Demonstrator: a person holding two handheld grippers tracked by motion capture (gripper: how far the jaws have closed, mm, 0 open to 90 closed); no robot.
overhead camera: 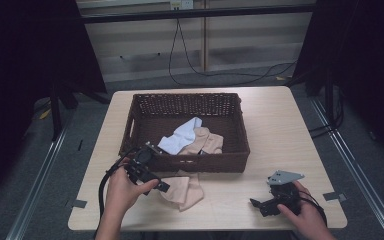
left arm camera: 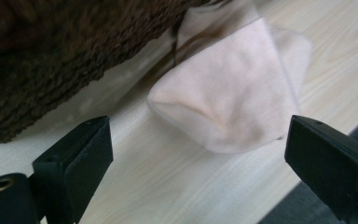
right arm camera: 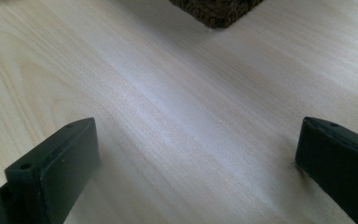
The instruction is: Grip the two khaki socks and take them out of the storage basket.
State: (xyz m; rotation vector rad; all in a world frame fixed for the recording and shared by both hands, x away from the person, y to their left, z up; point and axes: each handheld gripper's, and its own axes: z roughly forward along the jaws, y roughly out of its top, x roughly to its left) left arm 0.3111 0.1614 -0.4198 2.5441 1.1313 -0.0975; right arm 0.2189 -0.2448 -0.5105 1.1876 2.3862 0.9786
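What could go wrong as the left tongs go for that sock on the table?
1. The peach fabric sock lies right against the brown woven wicker basket; the left tongs, open, may bump or shove the basket wall.
2. The sock looks thin and flat on the light wooden table, so the tips might scrape wood or pinch only an edge and drop it.
3. The right tongs are open and apart, bracing nothing.

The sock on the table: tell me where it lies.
In the high view the sock lies on the table just outside the basket's near wall, beside the open left gripper.
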